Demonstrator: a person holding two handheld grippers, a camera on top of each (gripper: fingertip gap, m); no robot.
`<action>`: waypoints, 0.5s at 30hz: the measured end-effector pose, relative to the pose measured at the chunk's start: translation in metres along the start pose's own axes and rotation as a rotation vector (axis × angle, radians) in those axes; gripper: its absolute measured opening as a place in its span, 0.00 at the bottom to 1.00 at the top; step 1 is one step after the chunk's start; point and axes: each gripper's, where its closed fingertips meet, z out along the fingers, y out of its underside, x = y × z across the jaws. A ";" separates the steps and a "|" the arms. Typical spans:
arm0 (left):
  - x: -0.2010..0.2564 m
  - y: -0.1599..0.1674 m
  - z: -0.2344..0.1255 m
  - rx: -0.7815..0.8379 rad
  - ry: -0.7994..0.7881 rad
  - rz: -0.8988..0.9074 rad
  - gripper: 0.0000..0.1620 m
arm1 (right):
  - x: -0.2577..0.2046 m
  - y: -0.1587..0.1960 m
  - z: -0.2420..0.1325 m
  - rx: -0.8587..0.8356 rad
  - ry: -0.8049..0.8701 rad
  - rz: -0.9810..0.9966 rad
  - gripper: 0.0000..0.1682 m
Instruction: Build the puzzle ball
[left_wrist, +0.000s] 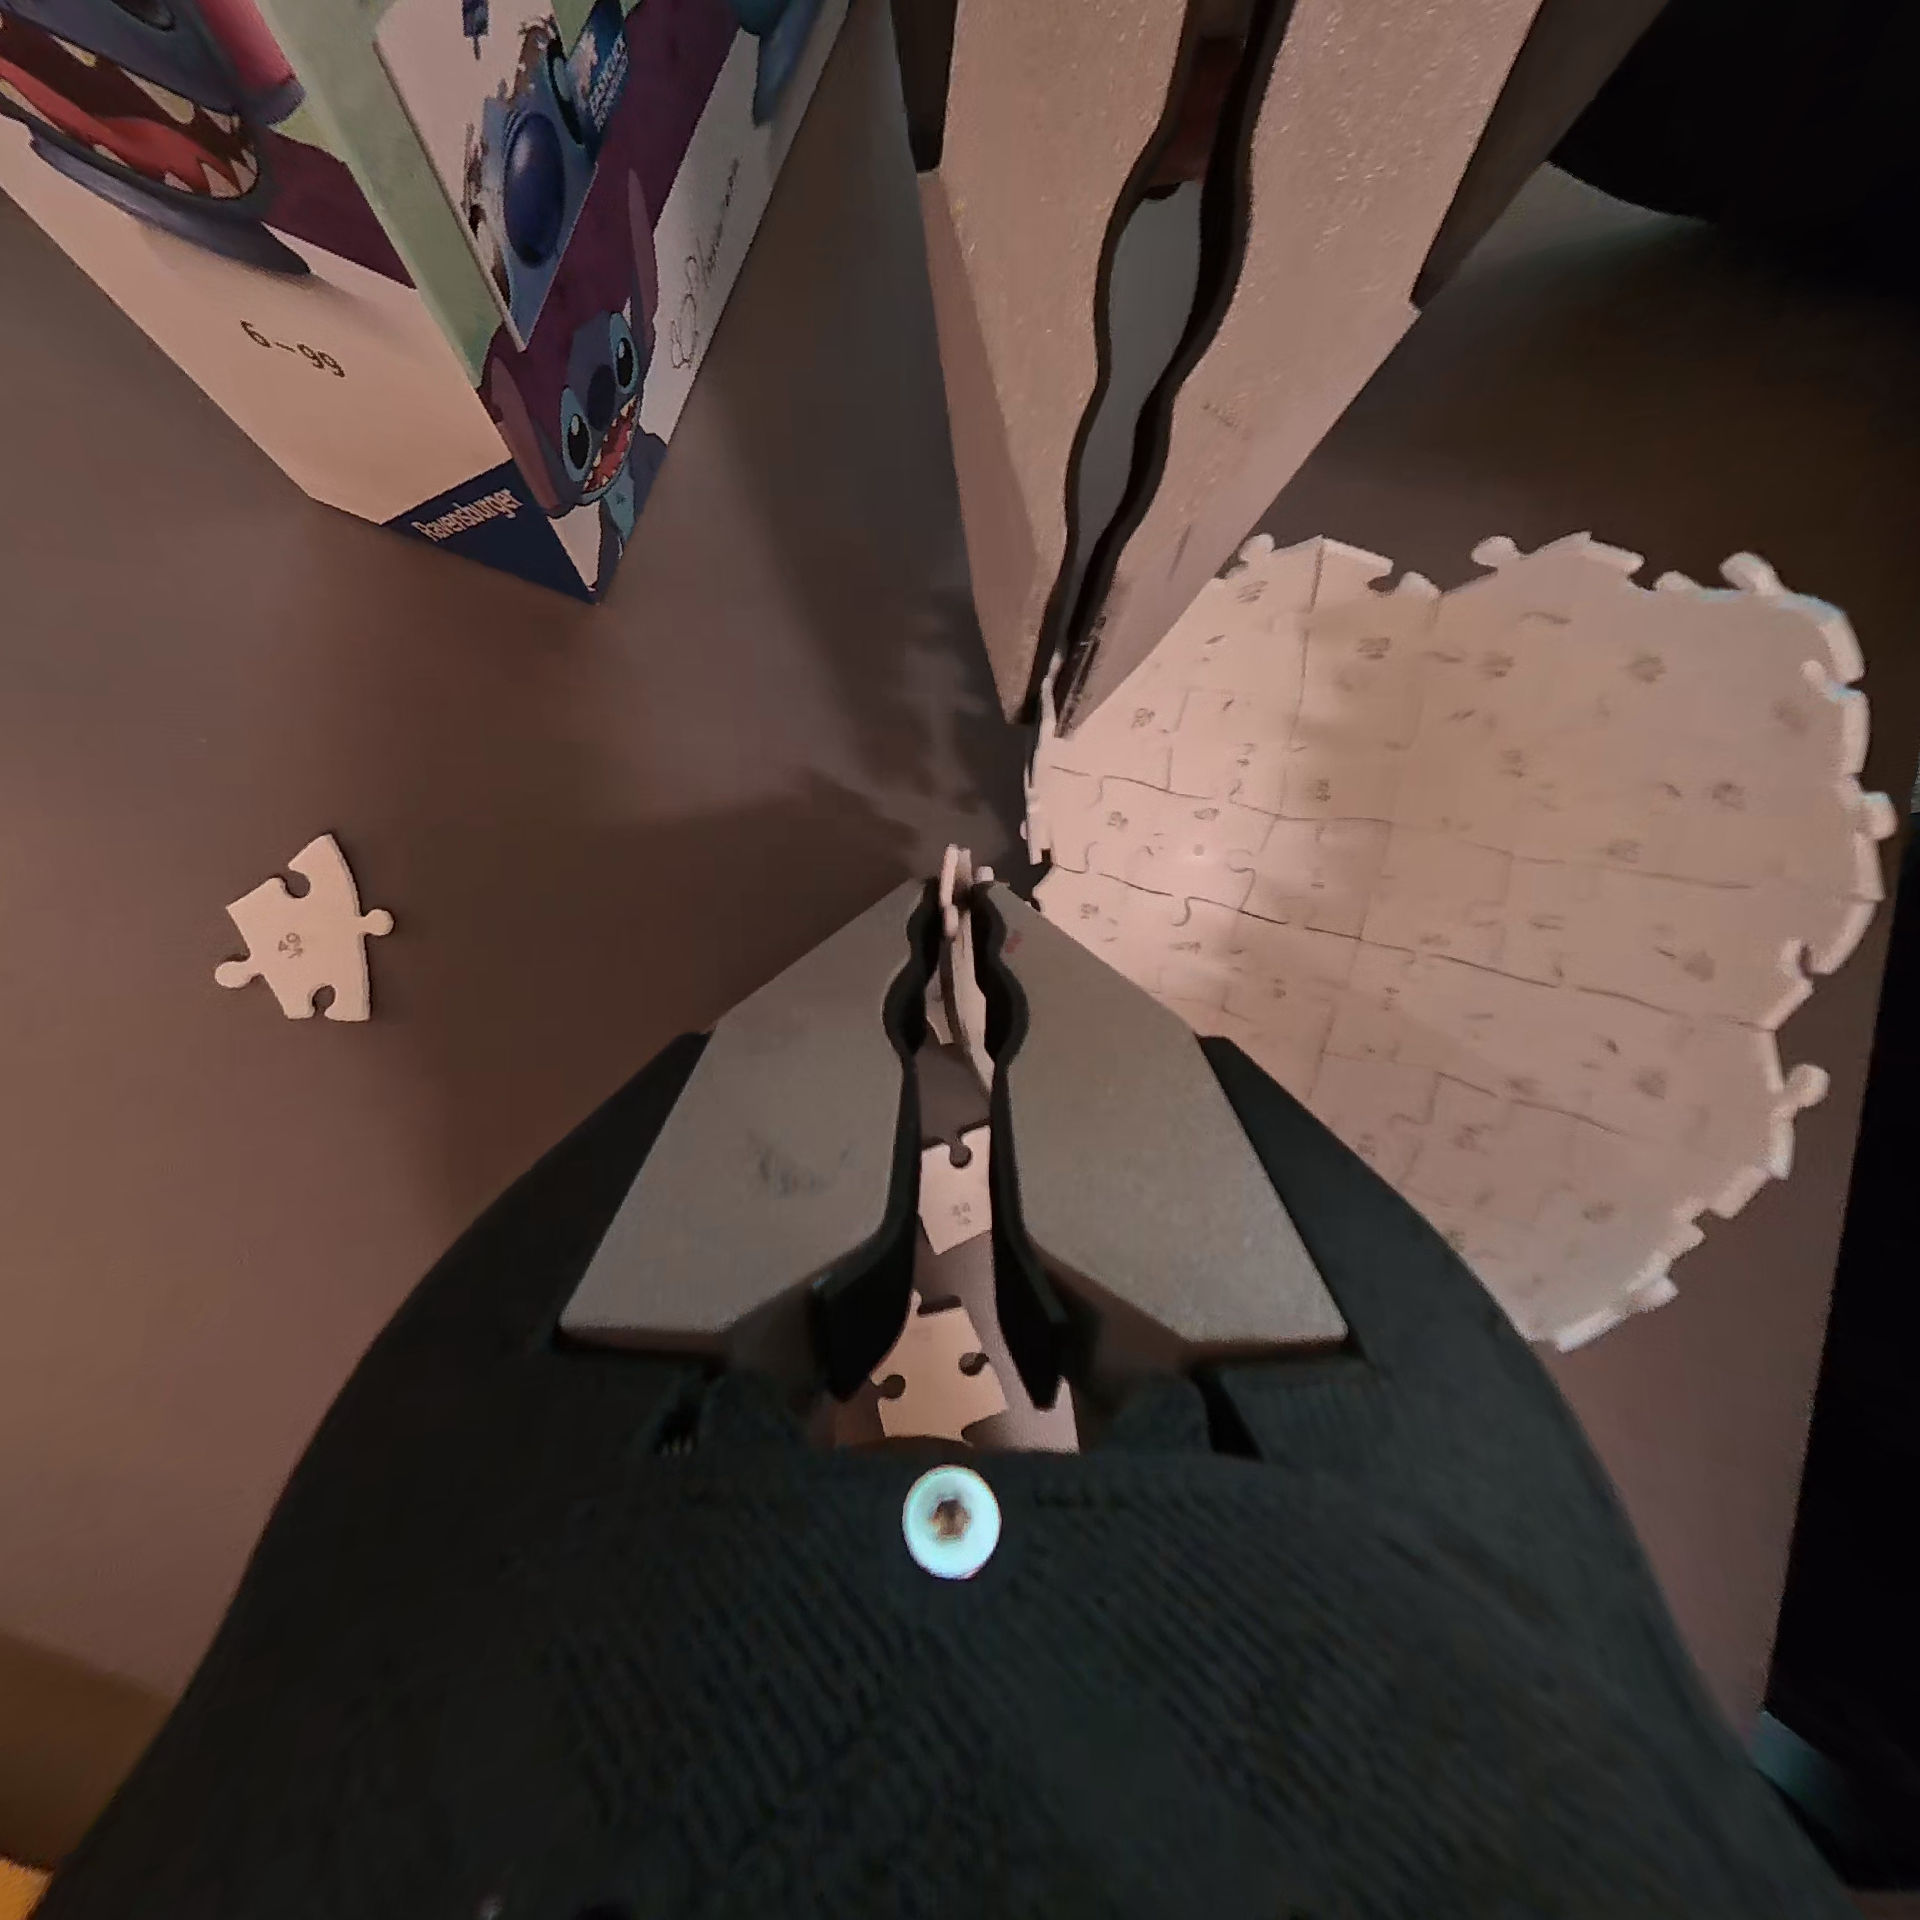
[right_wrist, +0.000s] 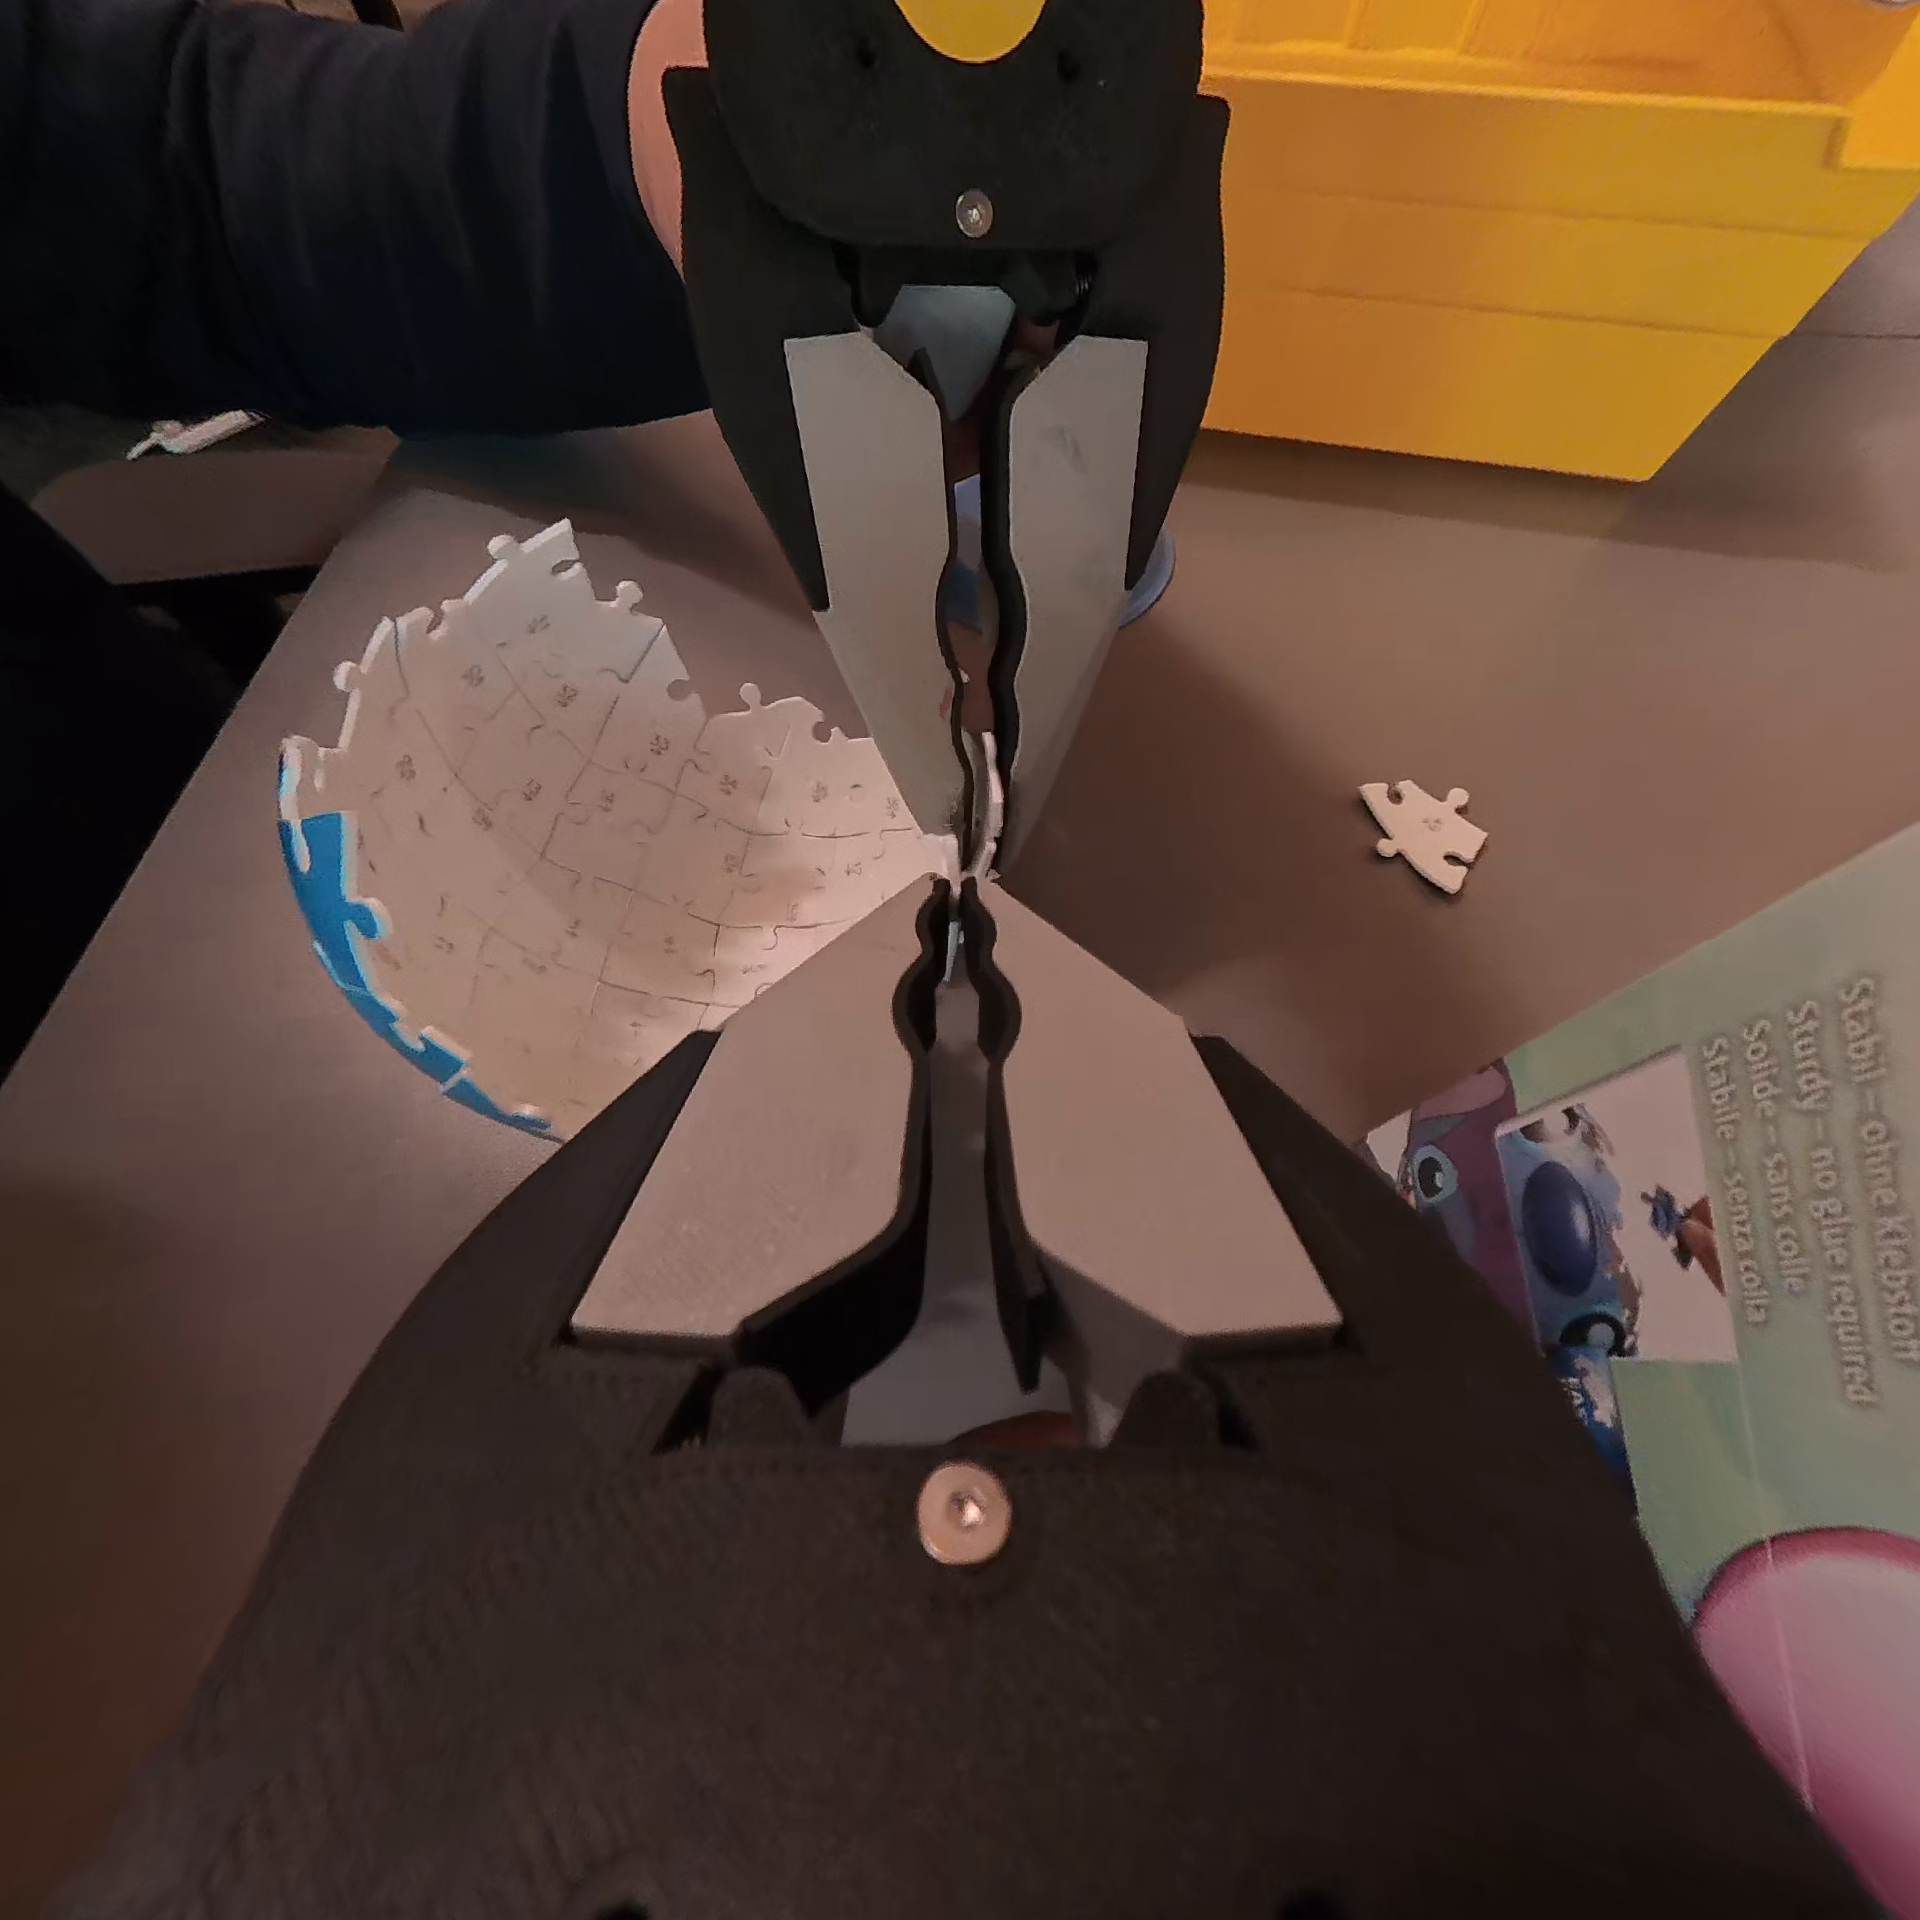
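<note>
The half-built puzzle ball (right_wrist: 582, 862), a curved shell, lies on the desk (right_wrist: 208, 1247) with its white hollow facing up and its blue outside underneath. The right claw (right_wrist: 958, 902) is clenched on the shell's rim. The left claw (left_wrist: 954, 899) pinches one small piece (left_wrist: 951, 883), seemingly edge-on, against that rim. One loose piece (left_wrist: 301, 933) lies flat near the box (left_wrist: 416, 260); two more show beneath the left claw.

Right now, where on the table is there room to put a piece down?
Bare table lies between the puzzle box and the loose piece, and below that piece. It is crowded where the left gripper and right gripper meet at the half-built ball rim.
</note>
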 end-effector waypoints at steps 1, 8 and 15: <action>0.000 0.001 0.000 -0.002 0.002 0.001 0.02 | 0.000 0.000 0.001 -0.004 -0.002 0.002 0.00; 0.001 0.002 -0.001 0.003 0.000 -0.001 0.02 | -0.002 0.000 0.009 -0.054 -0.026 0.002 0.00; 0.001 0.005 -0.003 0.013 0.001 -0.013 0.02 | -0.001 0.003 0.013 -0.092 -0.023 0.033 0.00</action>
